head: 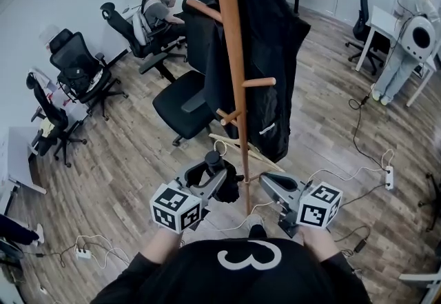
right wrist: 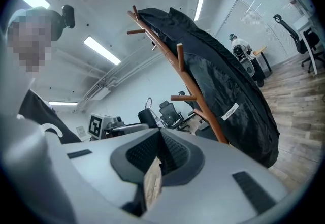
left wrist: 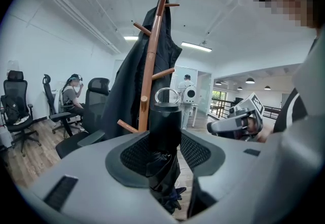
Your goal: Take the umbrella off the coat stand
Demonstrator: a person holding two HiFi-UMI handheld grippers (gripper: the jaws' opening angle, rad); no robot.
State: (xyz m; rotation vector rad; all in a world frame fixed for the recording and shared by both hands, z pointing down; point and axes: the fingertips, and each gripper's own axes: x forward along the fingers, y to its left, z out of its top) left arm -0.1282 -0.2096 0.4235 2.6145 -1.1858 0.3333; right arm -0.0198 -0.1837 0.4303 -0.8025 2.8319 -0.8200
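**Left claw.** The left claw [left wrist: 164, 147] is set wide and clamped on the umbrella [left wrist: 165, 119]. Both ribbed pads press the folded black canopy just below the handle. The handle stands upright above the jaws and the wrist loop [left wrist: 167, 89] sits free at the top, with no peg seen through it. The grip is low on the handle, which probably keeps the loop clear to slide off a peg and stops the loose folds from spreading.

**Task item.** The umbrella is in the left claw, on the person's side of the coat stand [left wrist: 151, 60]. It is near the pole's lower pegs and appears to touch none of them. It hangs above the floor [head: 124, 171]. On this evidence it appears to be off the stand already.

**Right claw.** The right claw [right wrist: 160, 139] has its pads drawn together and holds nothing. It hangs level beside the pole, apart from the umbrella, and plays no part in the lift.

**Stand.** A black coat [left wrist: 127, 81] drapes from the upper pegs down the far side. The lower pegs are bare.

**Containers.** No container appears in any view. The stand bears only the coat.

**Surroundings.** Office chairs [head: 182, 99] stand beyond the stand.
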